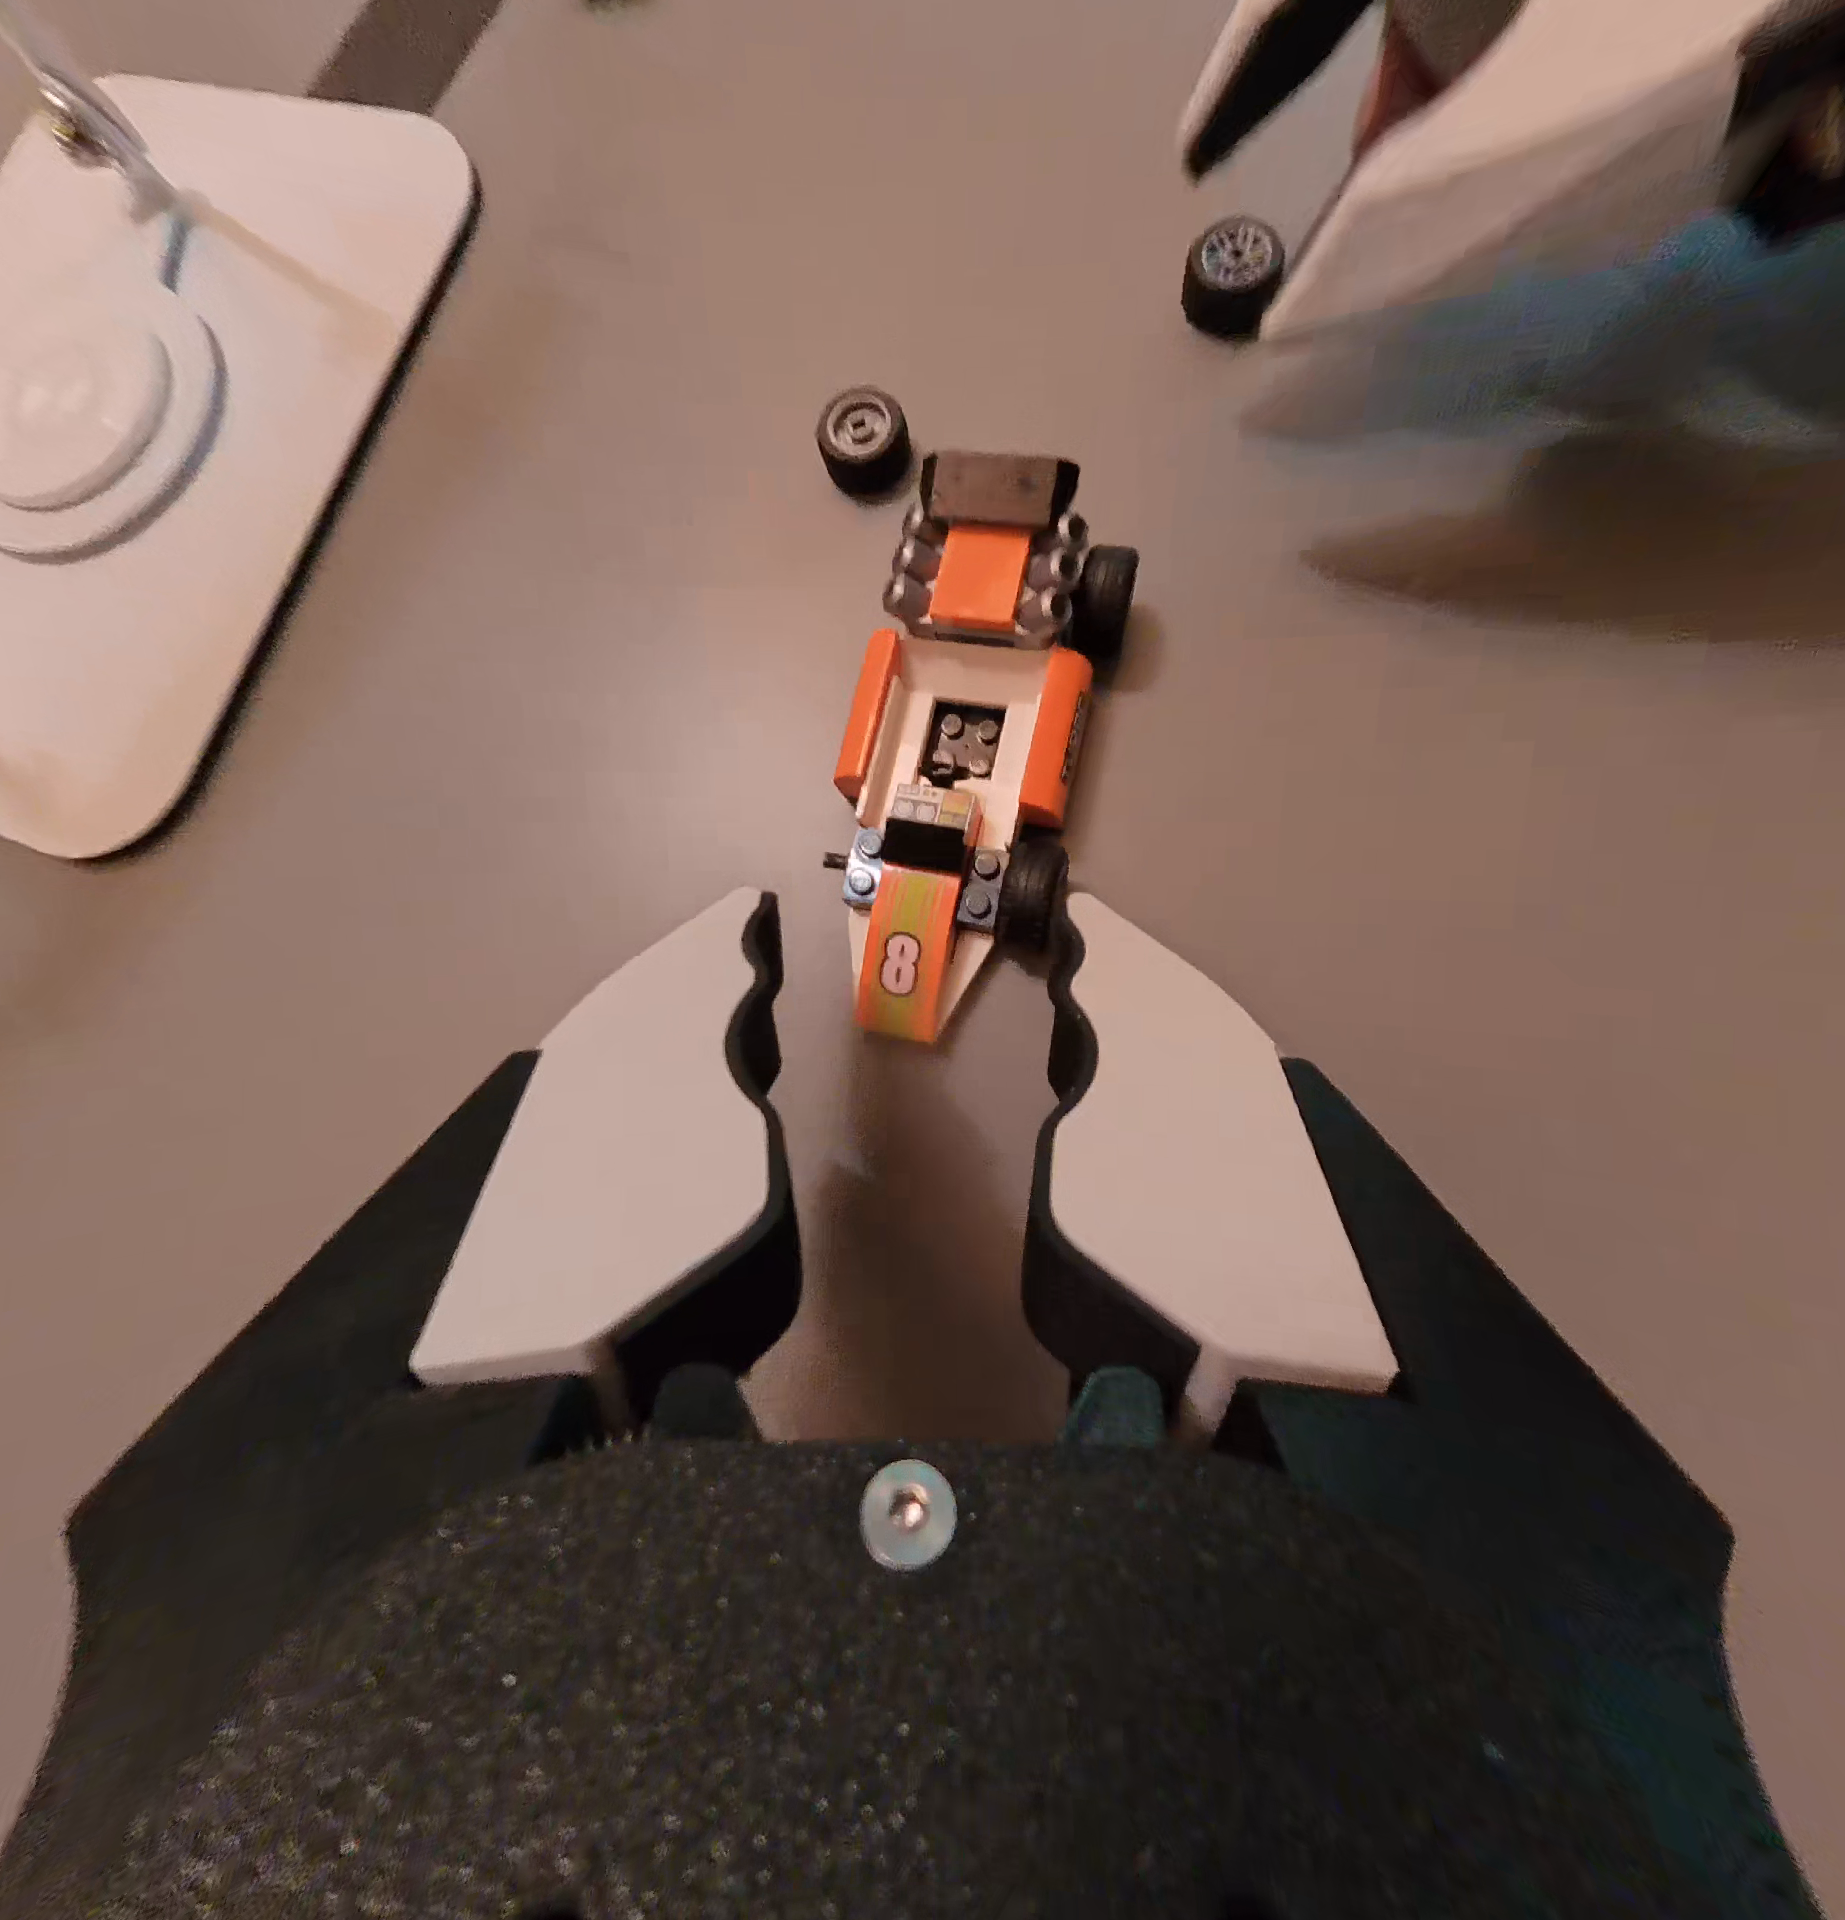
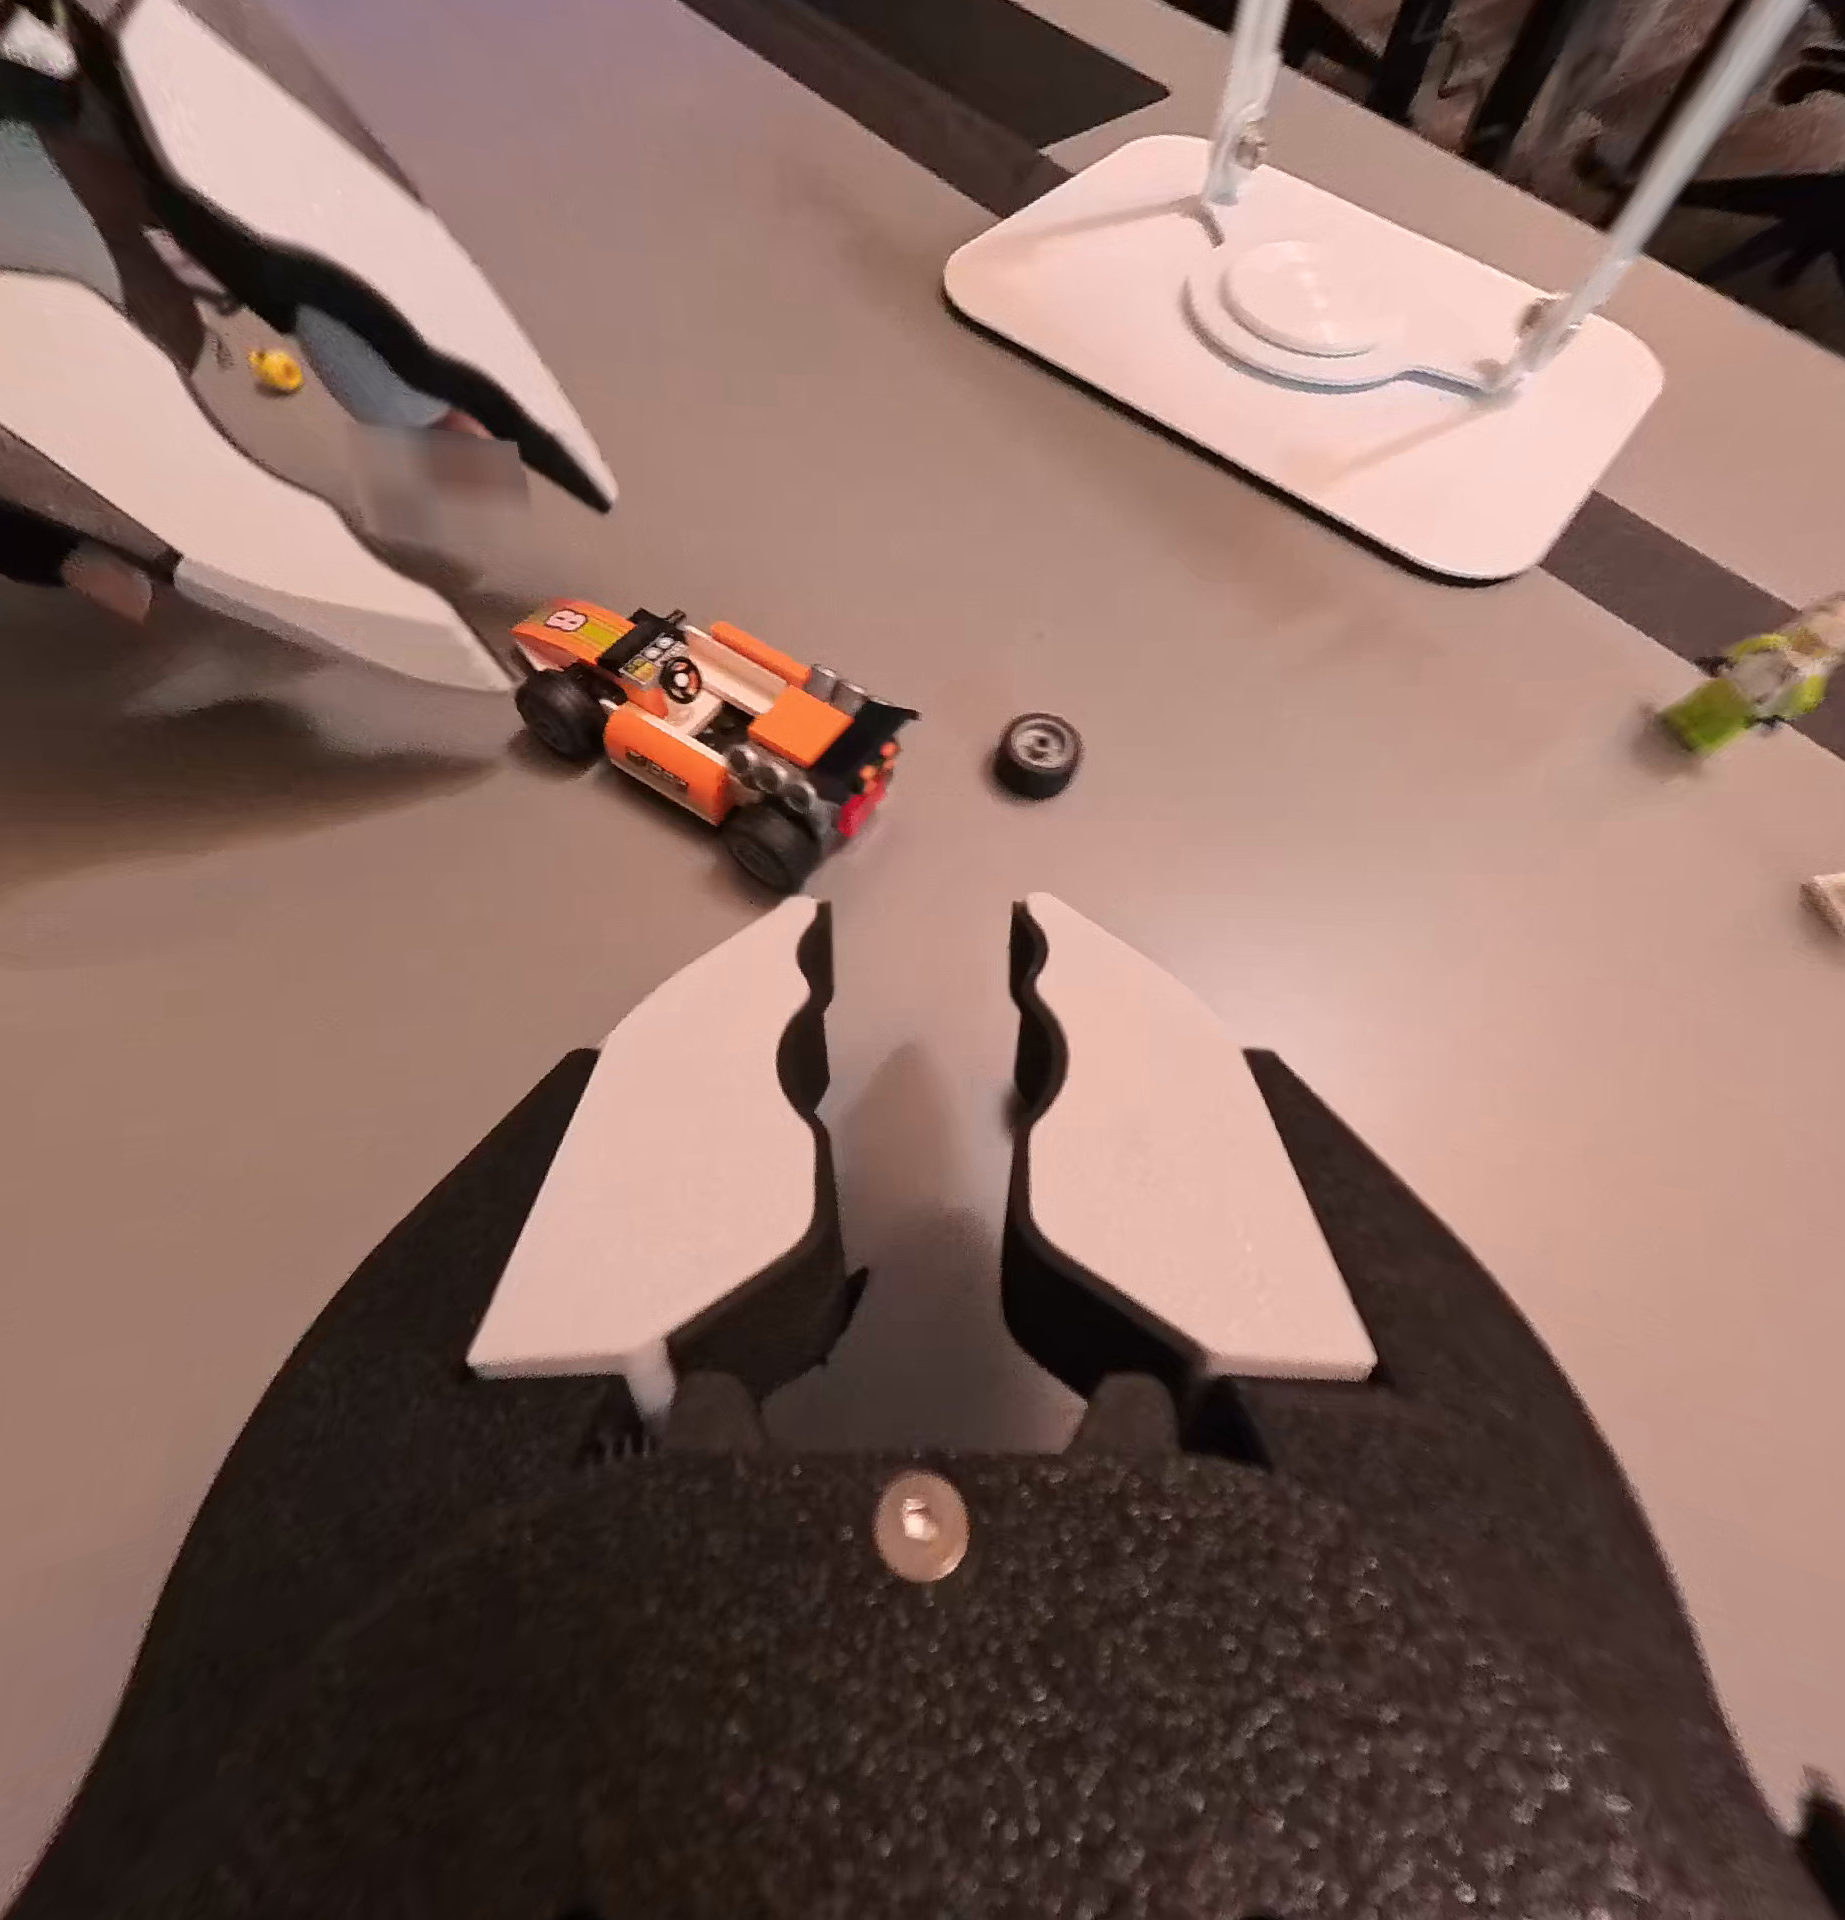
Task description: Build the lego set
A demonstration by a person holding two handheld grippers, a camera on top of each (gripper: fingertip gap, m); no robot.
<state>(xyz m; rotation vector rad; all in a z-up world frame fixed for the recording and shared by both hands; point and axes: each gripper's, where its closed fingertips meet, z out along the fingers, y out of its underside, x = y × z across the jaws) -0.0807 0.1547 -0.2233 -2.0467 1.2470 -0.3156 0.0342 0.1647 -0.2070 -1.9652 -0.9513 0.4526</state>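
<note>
In the left wrist view, a white rounded stand base [image 1: 211, 436] occupies the upper left, well clear of the work. At centre, one orange and white lego car [image 1: 965, 727] rests on the smooth grey table [image 1: 1417, 935], two wheels fitted on its right side. The left gripper [image 1: 923, 909] stands wide, empty, flanking the car's nose. Two loose wheels: one [image 1: 866, 442] beside the rear, one [image 1: 1235, 272] upper right. Right gripper [image 2: 918, 914]: narrow gap, empty
</note>
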